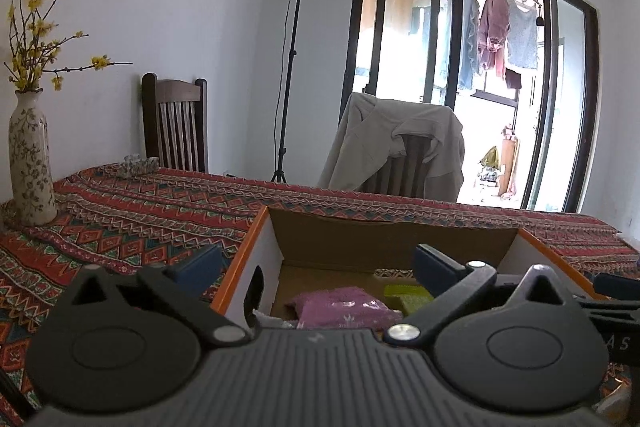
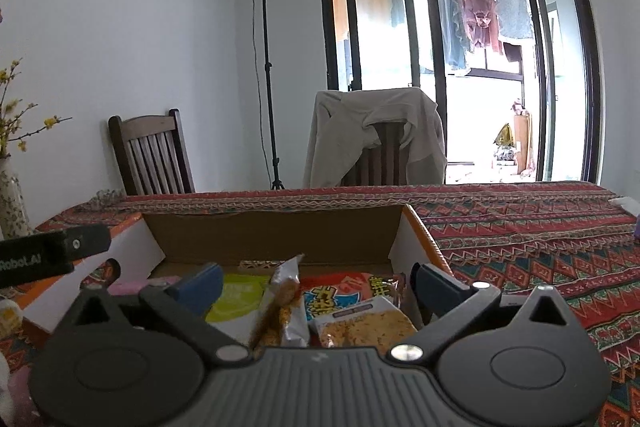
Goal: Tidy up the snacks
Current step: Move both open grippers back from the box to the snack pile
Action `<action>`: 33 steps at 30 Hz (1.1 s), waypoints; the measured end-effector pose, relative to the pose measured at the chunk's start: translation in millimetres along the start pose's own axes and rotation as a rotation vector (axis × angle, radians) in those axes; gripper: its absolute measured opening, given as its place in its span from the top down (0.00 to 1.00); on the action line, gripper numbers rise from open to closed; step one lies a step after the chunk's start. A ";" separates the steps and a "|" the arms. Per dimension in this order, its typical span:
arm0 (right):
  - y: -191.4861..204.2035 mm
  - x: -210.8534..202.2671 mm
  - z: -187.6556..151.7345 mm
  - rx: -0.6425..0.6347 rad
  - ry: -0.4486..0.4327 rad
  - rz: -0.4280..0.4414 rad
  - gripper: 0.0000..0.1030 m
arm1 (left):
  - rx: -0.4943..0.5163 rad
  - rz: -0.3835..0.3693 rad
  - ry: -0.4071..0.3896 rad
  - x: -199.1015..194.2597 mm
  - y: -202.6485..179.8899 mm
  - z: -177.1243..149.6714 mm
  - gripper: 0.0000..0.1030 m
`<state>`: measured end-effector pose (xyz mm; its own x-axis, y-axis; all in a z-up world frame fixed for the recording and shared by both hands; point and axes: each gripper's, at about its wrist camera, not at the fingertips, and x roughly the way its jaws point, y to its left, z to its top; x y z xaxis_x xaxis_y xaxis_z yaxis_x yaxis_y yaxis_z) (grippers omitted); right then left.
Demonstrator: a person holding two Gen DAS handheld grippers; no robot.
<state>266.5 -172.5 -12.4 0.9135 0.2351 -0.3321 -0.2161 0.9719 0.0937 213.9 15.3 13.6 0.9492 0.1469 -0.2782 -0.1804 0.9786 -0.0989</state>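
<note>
Snacks [image 2: 320, 307] sit in an open box [image 2: 276, 231] right ahead of both grippers, on a table with a red patterned cloth [image 2: 520, 239]. The right gripper [image 2: 318, 281] is spread wide with nothing in it, same as the left gripper [image 1: 318, 265]. Past the box: two chairs, one [image 2: 376, 143] under a beige jacket, a lamp stand [image 2: 264, 27], and glass doors [image 2: 460, 47]. A vase [image 1: 30, 155] stands off to the left gripper's left.
</note>
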 end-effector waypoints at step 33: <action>14.4 -93.9 -20.7 -0.046 0.123 0.058 0.00 | -0.026 -0.073 0.091 -99.8 41.4 -12.2 0.00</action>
<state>170.4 -180.3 0.7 0.8506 0.2882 -0.4398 -0.2853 0.9555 0.0743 108.6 39.4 25.6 0.9330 0.0604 -0.3548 -0.1193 0.9820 -0.1464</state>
